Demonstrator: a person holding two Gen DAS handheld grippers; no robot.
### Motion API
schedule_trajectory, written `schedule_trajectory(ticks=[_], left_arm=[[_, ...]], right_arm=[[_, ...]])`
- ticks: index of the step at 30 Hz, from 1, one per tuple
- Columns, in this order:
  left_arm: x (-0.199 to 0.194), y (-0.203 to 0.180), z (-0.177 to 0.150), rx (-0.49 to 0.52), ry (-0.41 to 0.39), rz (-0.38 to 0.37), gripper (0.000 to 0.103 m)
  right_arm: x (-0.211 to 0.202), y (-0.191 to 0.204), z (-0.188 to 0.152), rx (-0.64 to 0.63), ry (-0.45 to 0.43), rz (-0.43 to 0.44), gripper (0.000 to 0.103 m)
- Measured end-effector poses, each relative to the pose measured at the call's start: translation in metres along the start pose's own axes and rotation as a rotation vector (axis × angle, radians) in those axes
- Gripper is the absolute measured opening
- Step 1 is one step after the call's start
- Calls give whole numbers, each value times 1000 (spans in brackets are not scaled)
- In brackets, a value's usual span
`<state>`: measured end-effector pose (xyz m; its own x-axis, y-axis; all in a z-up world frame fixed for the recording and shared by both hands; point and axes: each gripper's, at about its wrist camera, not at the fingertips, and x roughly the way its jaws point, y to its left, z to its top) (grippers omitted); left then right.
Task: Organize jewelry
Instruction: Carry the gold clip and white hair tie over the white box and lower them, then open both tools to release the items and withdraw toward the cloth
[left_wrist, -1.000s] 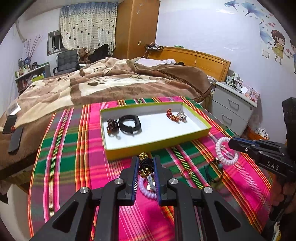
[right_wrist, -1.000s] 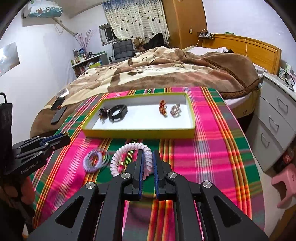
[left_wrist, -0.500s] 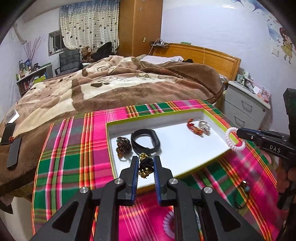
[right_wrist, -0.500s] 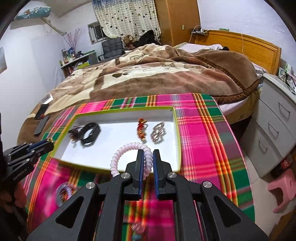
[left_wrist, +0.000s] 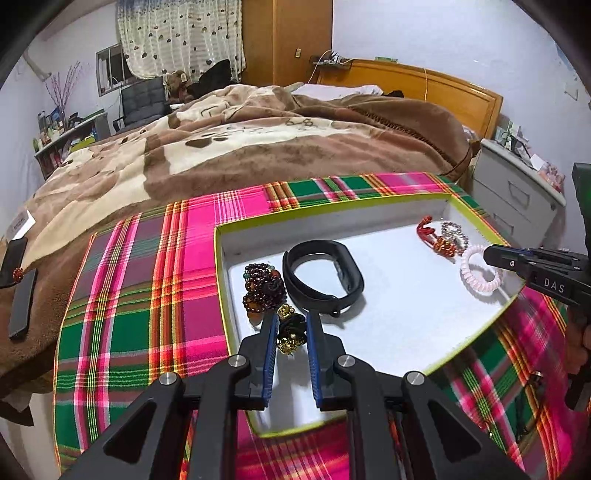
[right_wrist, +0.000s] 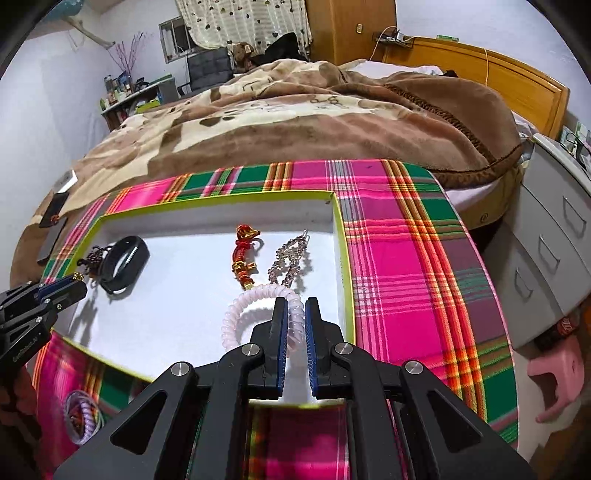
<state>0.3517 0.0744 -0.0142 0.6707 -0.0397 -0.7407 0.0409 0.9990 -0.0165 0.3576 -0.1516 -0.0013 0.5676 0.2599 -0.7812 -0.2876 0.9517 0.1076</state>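
Over the near left part of the tray, left wrist view: my left gripper pinches a black-and-gold ornament between its blue pads, jaws partly closed on it. Just beyond the tips lie a dark beaded bracelet and a black wristband, touching each other on the white floor. Far right corner holds a red knotted charm and a silver rhinestone piece. The right gripper enters from the right, carrying a pink coil hair tie above the tray floor. Plaid cloth under the tray.

Right wrist view: my right gripper has its jaws pressed nearly together, pinching the pink coil hair tie over the tray's near right part. Red charm and rhinestone piece lie just beyond it. The left gripper shows at the left edge. A purple coil tie sits on the cloth outside the tray's near wall.
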Motion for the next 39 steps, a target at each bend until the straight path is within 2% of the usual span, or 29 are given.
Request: schedule_trajectory(ticks=[14,18,20,23,30,39], left_arm=[[10,-3,1,33,14,12,16],[9,-3,0,31,2,22,17],[7,-2,0,24,-3,20,23],[3,2,0,3,-11,12,25],[-29,4,-7,-32,-58,-2,25],[-85,-5,-32,-42,-126,-24,25]], right_arm=[[8,2,2,-17,18,-8,11],[6,2,3,-15,10,-9,18],[4,1,3,-11,4,-4,20],[-3,1,2,-9,-8,0,25],[-34,8,-6,-3,-56,30,25],[-88,23,-37,-15,-119,68,25]])
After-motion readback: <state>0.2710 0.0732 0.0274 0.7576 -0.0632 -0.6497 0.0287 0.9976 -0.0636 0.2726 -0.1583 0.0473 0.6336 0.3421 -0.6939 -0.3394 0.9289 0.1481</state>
